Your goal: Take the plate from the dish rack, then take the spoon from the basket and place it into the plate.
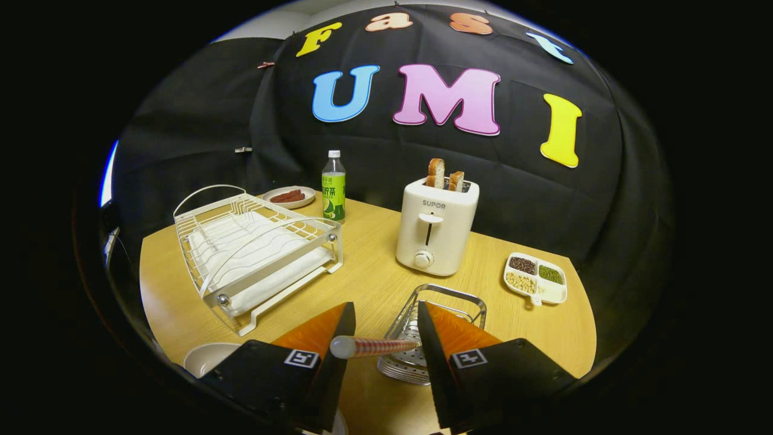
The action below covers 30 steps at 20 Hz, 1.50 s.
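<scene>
Nearest the camera, the gripper (381,329) holds the spoon (373,347) crosswise by its slim, round-ended handle, which is patterned with fine stripes; the two wedge-shaped fingers are closed onto it from either side, one finger (338,338) near the rounded tip and the other over the far part of the handle, so the bowl of the spoon is hidden. Everything stands on a table (374,284) of pale wood grain with a curved edge. The largest thing on it is the dish rack (256,251), a white wire frame with wavy slots on a sloped white drip tray, standing off to the left beyond the fingers. Ahead and slightly right is a smooth cream toaster (436,226) with a lever and a round knob, two browned bread slices (445,175) standing in its slots. Just ahead of the fingers, under the spoon, sits the basket (432,332), shiny metal wire with a perforated base. The plate (208,357), white and round, lies on the table close beside the left finger. Further right is a white divided dish (536,278) with dark, green and pale beans. At the back stand a clear bottle (333,187) with a green label and a small saucer (290,196) of reddish sticks.
</scene>
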Each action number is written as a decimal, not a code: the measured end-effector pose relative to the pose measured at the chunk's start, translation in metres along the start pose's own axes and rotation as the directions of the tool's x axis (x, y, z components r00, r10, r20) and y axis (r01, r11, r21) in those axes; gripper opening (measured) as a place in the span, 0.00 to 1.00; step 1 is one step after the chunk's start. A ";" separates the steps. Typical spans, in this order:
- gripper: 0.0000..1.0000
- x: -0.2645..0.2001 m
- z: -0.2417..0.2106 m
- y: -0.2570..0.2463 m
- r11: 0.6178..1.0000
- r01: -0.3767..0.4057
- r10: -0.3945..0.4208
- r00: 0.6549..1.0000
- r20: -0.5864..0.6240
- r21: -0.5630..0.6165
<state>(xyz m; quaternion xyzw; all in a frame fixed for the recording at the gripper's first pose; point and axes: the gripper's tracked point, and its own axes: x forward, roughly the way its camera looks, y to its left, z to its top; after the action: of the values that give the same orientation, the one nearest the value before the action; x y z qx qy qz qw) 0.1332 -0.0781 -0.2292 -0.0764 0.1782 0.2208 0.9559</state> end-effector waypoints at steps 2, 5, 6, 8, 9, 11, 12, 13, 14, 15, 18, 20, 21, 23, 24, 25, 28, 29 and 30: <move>0.48 0.000 0.007 -0.001 1.000 0.007 -0.007 1.000 0.020 -0.013; 0.39 0.000 0.010 -0.008 0.999 0.032 -0.032 0.999 0.009 0.002; 0.36 0.000 0.014 -0.015 0.998 0.061 -0.061 0.998 0.009 -0.007; 0.29 -0.003 0.027 -0.036 0.991 0.131 -0.129 0.991 0.037 -0.035; 0.20 -0.003 0.029 -0.036 0.993 0.120 -0.119 0.992 0.039 -0.020; 0.17 -0.005 0.025 -0.040 0.993 0.120 -0.120 0.993 0.004 0.015; 0.17 -0.007 0.029 -0.043 0.992 0.121 -0.121 0.993 0.002 0.030; 0.14 -0.006 0.028 -0.046 0.991 0.123 -0.123 0.992 -0.008 0.043; 0.14 -0.008 0.028 -0.049 0.990 0.129 -0.128 0.992 -0.020 0.050; 0.15 -0.011 0.030 -0.051 0.990 0.132 -0.131 0.991 -0.025 0.056; 0.15 -0.025 0.052 -0.055 0.990 0.127 -0.127 0.992 -0.008 0.061; 0.15 -0.036 0.075 -0.056 0.990 0.122 -0.124 0.992 0.017 0.072; 0.15 -0.044 0.088 -0.055 0.989 0.118 -0.121 0.992 0.031 0.085; 0.15 -0.058 0.107 -0.053 0.989 0.117 -0.122 0.991 0.049 0.096; 0.15 -0.064 0.114 -0.050 0.989 0.110 -0.116 0.992 0.052 0.099; 0.14 -0.072 0.121 -0.043 0.990 0.101 -0.107 0.993 0.057 0.103; 0.14 -0.094 0.129 -0.026 0.988 0.102 -0.109 0.993 0.050 0.113; 0.14 -0.100 0.129 -0.018 0.987 0.106 -0.112 0.993 0.043 0.121; 0.15 -0.106 0.128 -0.009 0.985 0.111 -0.116 0.993 0.035 0.133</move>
<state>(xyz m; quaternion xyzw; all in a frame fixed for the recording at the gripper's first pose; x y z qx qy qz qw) 0.0880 -0.0993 -0.0703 -0.0190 0.1671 0.1554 0.9734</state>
